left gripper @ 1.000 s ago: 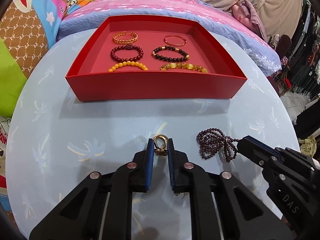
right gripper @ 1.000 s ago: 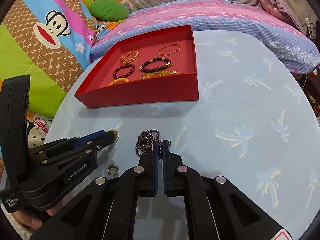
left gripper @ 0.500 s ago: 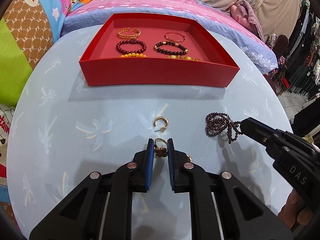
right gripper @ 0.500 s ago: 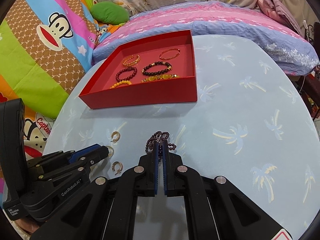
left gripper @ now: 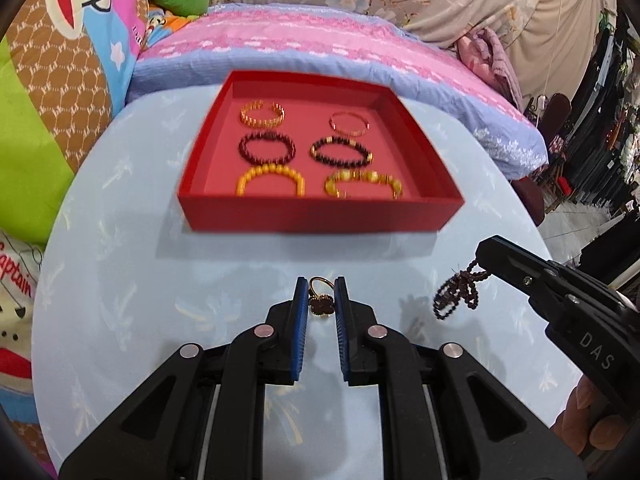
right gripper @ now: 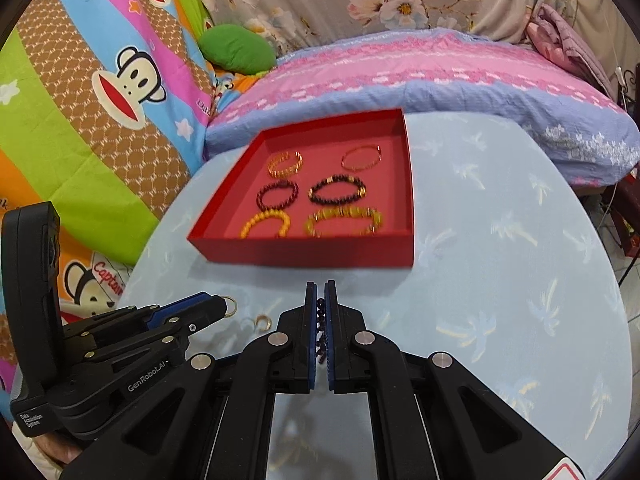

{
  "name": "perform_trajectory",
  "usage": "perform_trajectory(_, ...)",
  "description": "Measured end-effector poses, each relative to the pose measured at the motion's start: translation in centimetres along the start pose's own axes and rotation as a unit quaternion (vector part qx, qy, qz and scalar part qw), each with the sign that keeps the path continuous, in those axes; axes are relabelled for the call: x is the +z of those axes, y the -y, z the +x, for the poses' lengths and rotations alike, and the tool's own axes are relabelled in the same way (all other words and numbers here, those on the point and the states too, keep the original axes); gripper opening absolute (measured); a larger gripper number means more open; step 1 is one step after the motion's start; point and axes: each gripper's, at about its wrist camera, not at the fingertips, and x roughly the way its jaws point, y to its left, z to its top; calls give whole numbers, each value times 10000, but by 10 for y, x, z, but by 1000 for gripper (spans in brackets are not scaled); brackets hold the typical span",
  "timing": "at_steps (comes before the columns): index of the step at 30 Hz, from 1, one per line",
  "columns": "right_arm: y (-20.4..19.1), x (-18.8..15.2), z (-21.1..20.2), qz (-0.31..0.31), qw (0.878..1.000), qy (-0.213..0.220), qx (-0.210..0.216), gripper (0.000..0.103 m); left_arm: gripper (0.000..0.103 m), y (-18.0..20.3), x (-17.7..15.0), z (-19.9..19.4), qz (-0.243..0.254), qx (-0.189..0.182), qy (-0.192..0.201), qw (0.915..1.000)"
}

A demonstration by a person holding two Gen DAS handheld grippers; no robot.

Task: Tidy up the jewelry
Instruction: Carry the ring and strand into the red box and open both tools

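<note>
My left gripper is shut on a gold ring with a dark clover charm, held above the light blue table. My right gripper is shut on a string of dark maroon beads. In the left wrist view that string hangs in loops from the right gripper. The left gripper shows at the left of the right wrist view with the ring at its tip. A red tray ahead holds several bracelets in two columns.
A second small gold ring lies on the table beside the left gripper. Pink and blue bedding lies behind the table, a cartoon blanket to the left. A hand holds the right gripper.
Both grippers have risen off the table with their pieces. The bead string has left the cloth and now hangs free. The ring is lifted too; the tray looks farther off.
</note>
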Motion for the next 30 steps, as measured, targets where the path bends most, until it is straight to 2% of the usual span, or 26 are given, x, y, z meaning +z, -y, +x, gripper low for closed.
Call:
perform_trajectory(9, 4, 81, 14, -64, 9992, 388, 68, 4, 13, -1, 82, 4, 131, 18, 462, 9988)
perform_trajectory(16, 10, 135, 55, -27, 9991, 412, 33, 4, 13, -1, 145, 42, 225, 109, 524, 9983)
perform_trajectory(20, 19, 147, 85, 71, 9997, 239, 32, 4, 13, -3, 165, 72, 257, 123, 399, 9988)
perform_trajectory(30, 30, 145, 141, 184, 9995, -173, -201, 4, 13, -13, 172, 127, 187, 156, -49, 9997)
